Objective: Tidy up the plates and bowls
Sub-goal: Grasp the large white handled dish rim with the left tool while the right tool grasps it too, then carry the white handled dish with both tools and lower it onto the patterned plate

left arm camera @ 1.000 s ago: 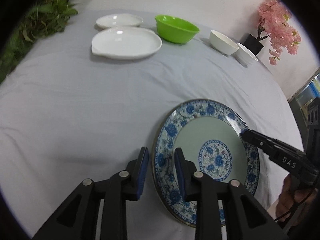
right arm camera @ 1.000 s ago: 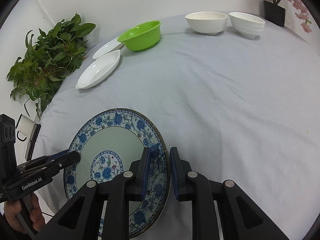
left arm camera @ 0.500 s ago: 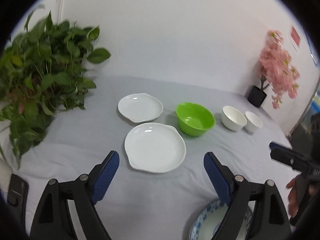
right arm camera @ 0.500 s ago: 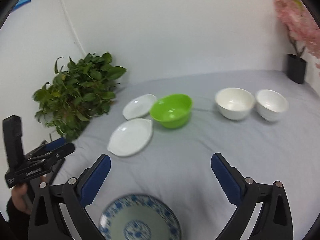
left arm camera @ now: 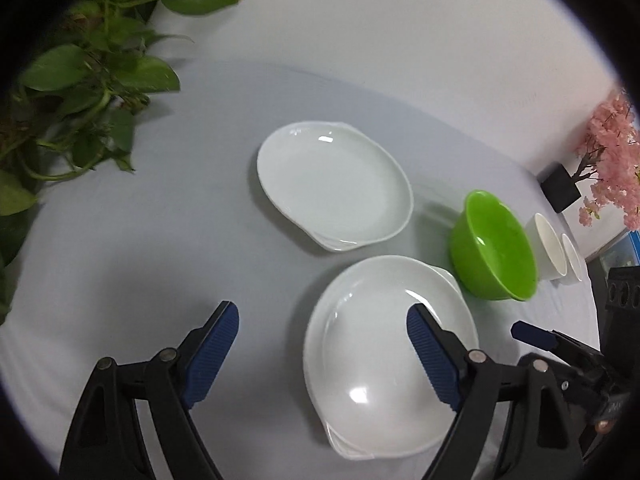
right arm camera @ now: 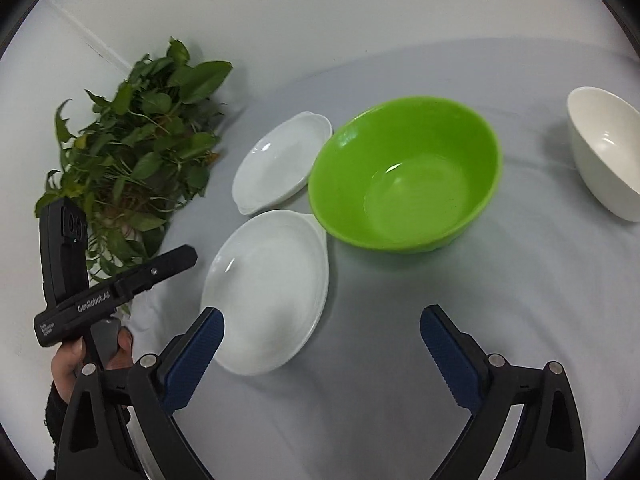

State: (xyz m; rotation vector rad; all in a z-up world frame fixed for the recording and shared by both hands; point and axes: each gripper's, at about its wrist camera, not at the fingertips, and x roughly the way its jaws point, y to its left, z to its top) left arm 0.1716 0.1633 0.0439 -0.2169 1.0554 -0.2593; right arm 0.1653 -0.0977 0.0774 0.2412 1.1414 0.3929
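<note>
Two white plates lie on the grey cloth: the near plate (left arm camera: 384,356) (right arm camera: 268,292) and the far plate (left arm camera: 336,184) (right arm camera: 280,160). A green bowl (left arm camera: 494,246) (right arm camera: 404,176) stands to their right, with two white bowls (left arm camera: 546,246) (right arm camera: 604,152) beyond it. My left gripper (left arm camera: 324,354) is open and empty, its right finger over the near plate's edge. My right gripper (right arm camera: 322,354) is open and empty, its left finger over the near plate's right rim. The blue patterned plate is out of view.
A leafy green plant (left arm camera: 80,80) (right arm camera: 136,160) sits at the table's left edge. A pink flower pot (left arm camera: 608,168) stands at the back right. The left gripper's body and the hand holding it (right arm camera: 92,292) show at the left of the right wrist view.
Both grippers let go of the blue patterned plate, opened wide, and moved forward to the white plates and green bowl. The blue plate has dropped out of view.
</note>
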